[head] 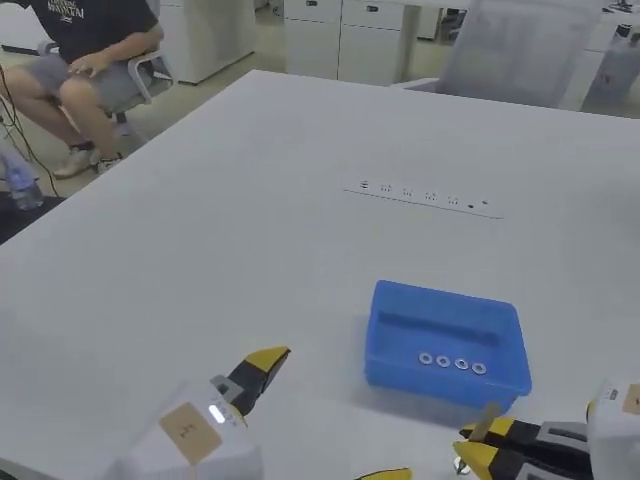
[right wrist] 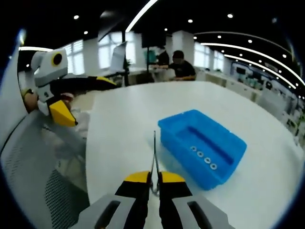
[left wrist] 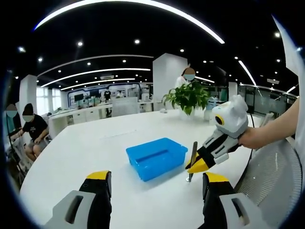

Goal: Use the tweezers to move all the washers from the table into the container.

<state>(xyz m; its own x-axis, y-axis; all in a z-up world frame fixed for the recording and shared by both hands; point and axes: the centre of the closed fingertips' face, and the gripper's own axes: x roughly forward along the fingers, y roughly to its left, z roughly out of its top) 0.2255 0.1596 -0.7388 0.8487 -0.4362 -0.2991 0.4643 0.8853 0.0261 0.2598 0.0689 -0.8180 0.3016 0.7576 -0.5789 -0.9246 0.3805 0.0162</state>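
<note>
Broadly, the scene is carried by a wide white bench with a smooth matte top, on which a shallow rectangular container of glossy blue plastic is set. Its walls are low and slightly flared, with rounded corners. The left gripper (grey body, black jaws tipped in yellow) is held wide open with nothing between its jaws, near the container but apart from it. The right gripper is closed tight on the rear of a slim pair of metal tweezers. Their thin blades are pointed forward and down, with the tips brought to the bench just beside the container's near wall. Four small silver ring-shaped washers are seen lying flat in a close row on the container floor. A tiny glint is noticed at the tweezer tips in the head view; whether it is a washer cannot be told.

If a washer is being taken there, it is judged that the tips should be lowered nearly flat to the slick surface. One blade should be slid under the ring's edge or through its hole, and the pressure kept steady — thin hard metal on a smooth top is likely to skid or flick away. The washer should be carried low over the wall and released close to the floor, so that it is not bounced out.
</note>
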